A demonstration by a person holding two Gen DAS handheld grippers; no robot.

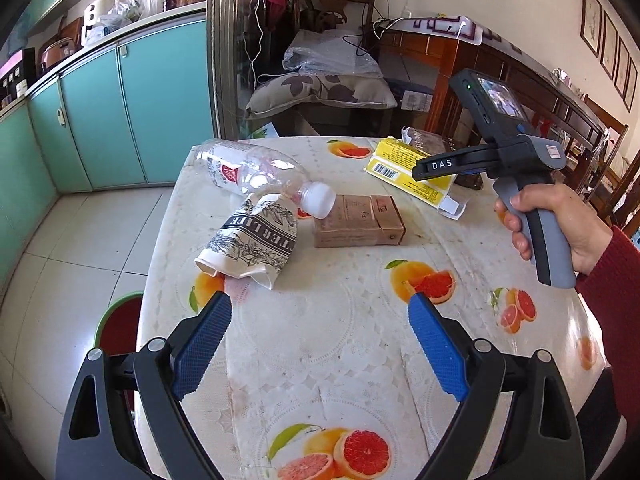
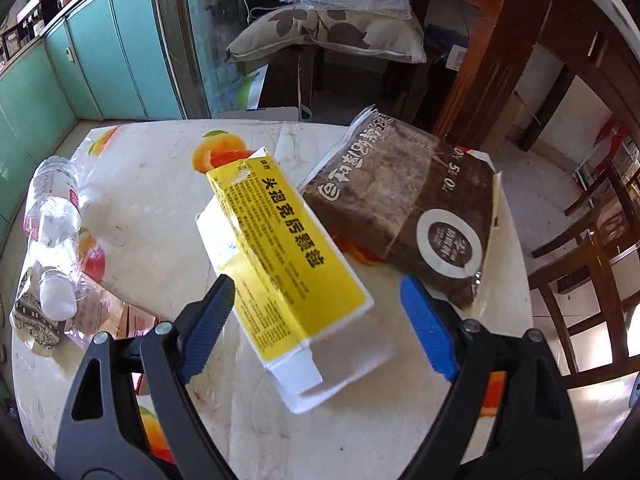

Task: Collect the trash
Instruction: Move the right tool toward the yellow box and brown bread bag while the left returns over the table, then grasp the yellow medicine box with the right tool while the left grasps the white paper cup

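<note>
On the fruit-print table (image 1: 340, 340) lie a crushed paper cup (image 1: 250, 242), a clear plastic bottle (image 1: 260, 174) with a white cap, a brown carton (image 1: 358, 220), a yellow box (image 1: 404, 168) and a brown wrapper (image 2: 404, 204). My left gripper (image 1: 320, 312) is open and empty, just short of the cup. My right gripper (image 2: 316, 292) is open, low over the yellow box (image 2: 280, 248), with its near end between the jaws. The bottle (image 2: 52, 224) also shows at the left in the right wrist view.
A green and red stool (image 1: 120, 320) stands at the table's left edge. Teal cabinets (image 1: 120, 112) line the left wall. Wooden chairs (image 2: 580, 240) stand to the right. A cushion (image 1: 320, 92) and a plastic bag lie behind the table.
</note>
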